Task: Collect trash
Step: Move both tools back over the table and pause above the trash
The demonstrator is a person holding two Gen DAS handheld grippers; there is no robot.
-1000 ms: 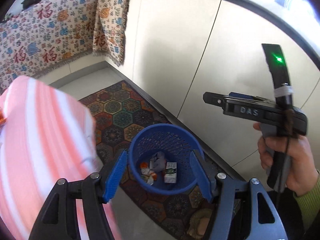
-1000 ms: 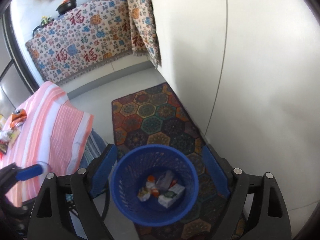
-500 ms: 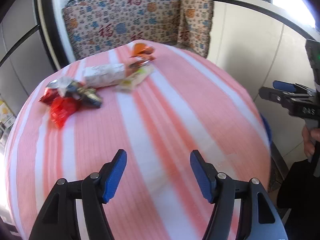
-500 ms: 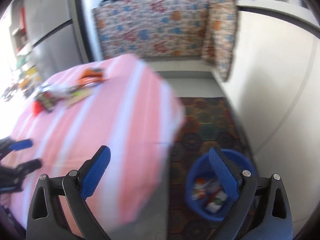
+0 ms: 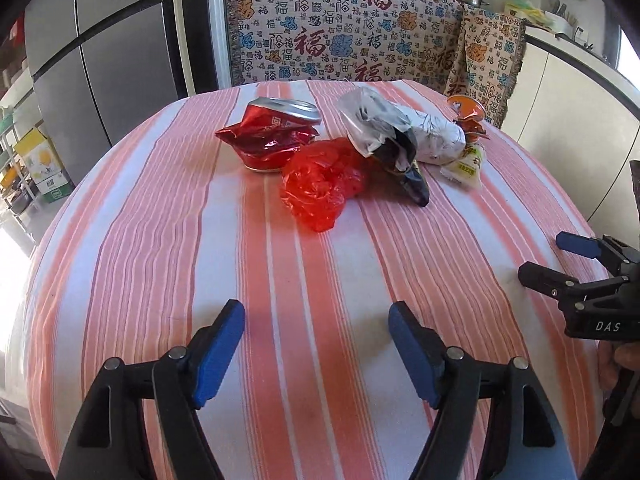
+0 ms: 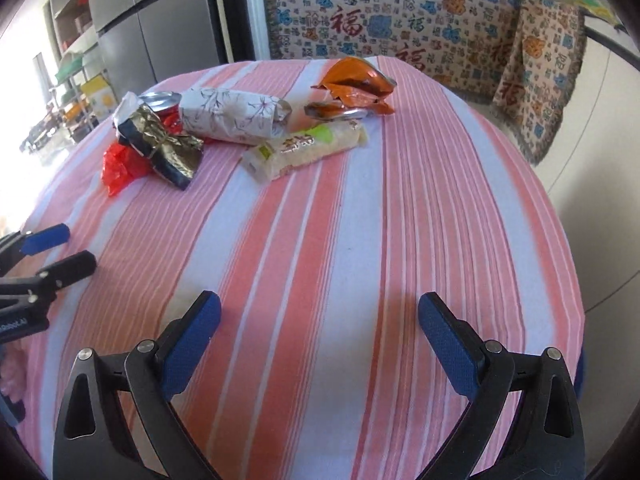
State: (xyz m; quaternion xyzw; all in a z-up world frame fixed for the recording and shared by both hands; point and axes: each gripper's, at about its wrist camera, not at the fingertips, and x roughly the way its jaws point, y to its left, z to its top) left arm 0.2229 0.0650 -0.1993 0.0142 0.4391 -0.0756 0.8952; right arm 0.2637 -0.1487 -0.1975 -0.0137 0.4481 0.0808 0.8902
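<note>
Across the far half of the pink-and-white striped tablecloth (image 5: 320, 280) a cluster of trash lies together, well apart from both grippers. From the left wrist view, the left gripper (image 5: 316, 332) hangs above bare cloth with its blue-padded jaws spread wide and nothing between them; this view shows most clearly the crushed red aluminium can (image 5: 272, 136), its silver lid tilted upward, and the crumpled translucent red plastic bag (image 5: 320, 184) just in front of it, glossy and wrinkled. Beside them lies a white paper-wrapped roll printed with thin dark branches (image 5: 432, 136), with a crinkled black-and-silver foil wrapper (image 5: 404, 160) leaning against it. The right gripper (image 5: 576, 268) enters that view at the right edge, seen side-on. From the right wrist view, the right gripper (image 6: 320, 324) is likewise released, jaws wide over empty cloth, and the can is almost hidden behind the roll (image 6: 236, 116) and foil wrapper (image 6: 164, 140). Shown better here are the long clear plastic packet with a green-and-white label (image 6: 308, 148), lying flat, and the torn orange foil wrapper (image 6: 352, 84), shiny and sharply creased, behind it. A patterned woven blanket with red characters (image 6: 400, 12) hangs behind the table.
</note>
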